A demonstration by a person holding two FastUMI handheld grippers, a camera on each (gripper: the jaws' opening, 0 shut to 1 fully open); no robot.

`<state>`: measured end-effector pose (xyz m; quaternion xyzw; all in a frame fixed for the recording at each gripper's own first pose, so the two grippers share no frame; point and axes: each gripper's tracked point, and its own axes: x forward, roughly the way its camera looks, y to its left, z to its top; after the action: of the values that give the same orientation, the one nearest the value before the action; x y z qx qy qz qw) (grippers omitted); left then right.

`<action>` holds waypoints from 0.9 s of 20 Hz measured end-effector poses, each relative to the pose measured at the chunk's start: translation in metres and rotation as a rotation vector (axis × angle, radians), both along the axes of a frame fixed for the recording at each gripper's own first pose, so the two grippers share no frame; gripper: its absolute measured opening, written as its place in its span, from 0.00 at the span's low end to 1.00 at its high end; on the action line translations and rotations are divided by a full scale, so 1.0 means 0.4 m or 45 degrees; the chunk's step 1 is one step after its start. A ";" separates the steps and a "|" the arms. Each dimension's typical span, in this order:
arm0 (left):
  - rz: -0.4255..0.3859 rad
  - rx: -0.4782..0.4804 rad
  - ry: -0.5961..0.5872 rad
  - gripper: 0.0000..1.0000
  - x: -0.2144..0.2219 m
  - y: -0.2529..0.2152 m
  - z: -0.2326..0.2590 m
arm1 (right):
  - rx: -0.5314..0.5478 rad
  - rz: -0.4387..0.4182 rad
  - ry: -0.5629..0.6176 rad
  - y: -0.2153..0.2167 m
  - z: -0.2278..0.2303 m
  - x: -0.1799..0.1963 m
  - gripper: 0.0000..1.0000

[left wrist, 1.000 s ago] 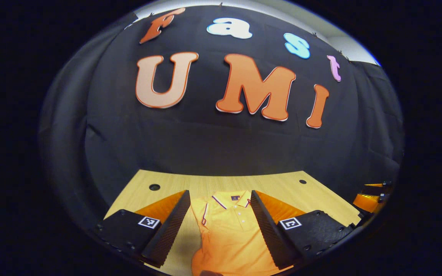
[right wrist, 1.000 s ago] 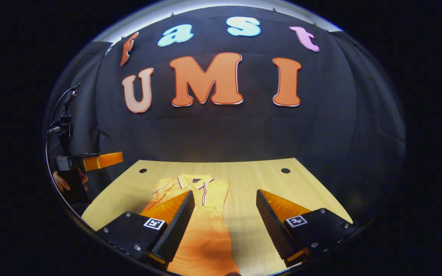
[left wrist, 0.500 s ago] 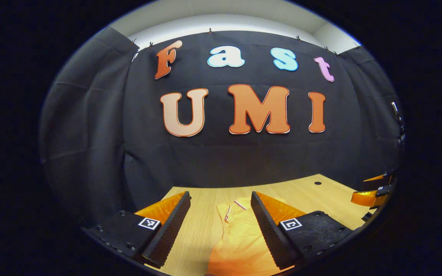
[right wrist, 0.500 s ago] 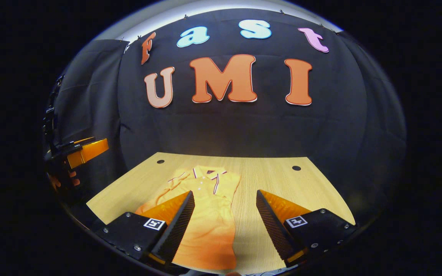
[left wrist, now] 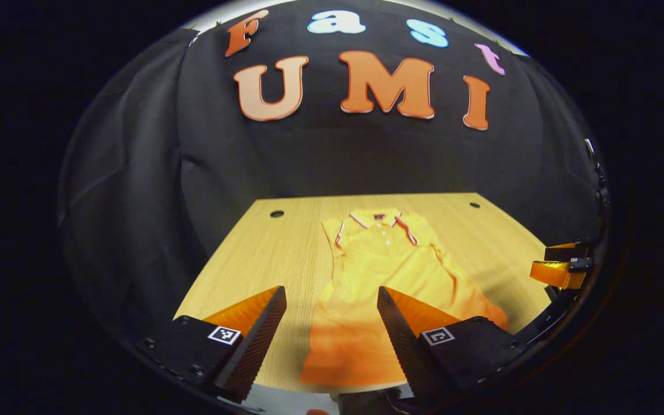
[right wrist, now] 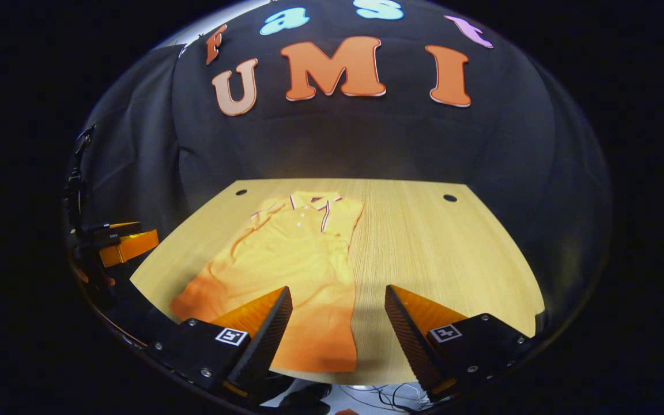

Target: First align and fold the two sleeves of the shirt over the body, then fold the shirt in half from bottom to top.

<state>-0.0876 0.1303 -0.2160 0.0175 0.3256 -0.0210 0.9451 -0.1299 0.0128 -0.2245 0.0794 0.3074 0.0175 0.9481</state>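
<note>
An orange polo shirt [left wrist: 389,271] lies flat on the wooden table [left wrist: 263,259], collar at the far end and hem close to the near edge. Its striped sleeve cuffs lie turned in beside the collar. My left gripper [left wrist: 332,334] hangs open above the near table edge, over the hem, with nothing between its fingers. In the right gripper view the same shirt [right wrist: 286,259] lies left of centre. My right gripper [right wrist: 338,334] stands open above the shirt's lower right corner, holding nothing. Each gripper appears at the edge of the other's view: the right gripper [left wrist: 559,268] and the left gripper [right wrist: 121,245].
Two small round holes [left wrist: 276,214] [left wrist: 474,204] mark the table's far corners. Bare wood [right wrist: 441,253] stretches to the right of the shirt. Past the near table edge, cables [right wrist: 378,392] lie on the floor. Black cloth walls close off the back and sides.
Both grippers have drawn back toward the near table edge and risen, so the whole shirt now shows. Both stay open. The shirt lies still.
</note>
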 end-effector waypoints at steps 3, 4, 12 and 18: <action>-0.009 -0.012 0.147 0.98 -0.037 0.011 -0.106 | 0.011 0.012 0.132 0.018 -0.079 -0.031 0.99; -0.013 -0.018 0.197 0.98 -0.044 0.013 -0.135 | 0.017 0.015 0.173 0.021 -0.107 -0.040 0.99; -0.017 -0.047 0.540 0.98 -0.075 0.030 -0.323 | 0.037 0.034 0.446 0.054 -0.253 -0.092 0.99; -0.014 -0.027 0.778 0.98 -0.123 0.047 -0.419 | 0.069 0.063 0.598 0.083 -0.319 -0.116 0.96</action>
<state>-0.1368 0.1489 -0.3834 0.0024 0.5946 -0.0336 0.8033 -0.1763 0.0461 -0.3522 0.0992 0.5208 0.0300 0.8474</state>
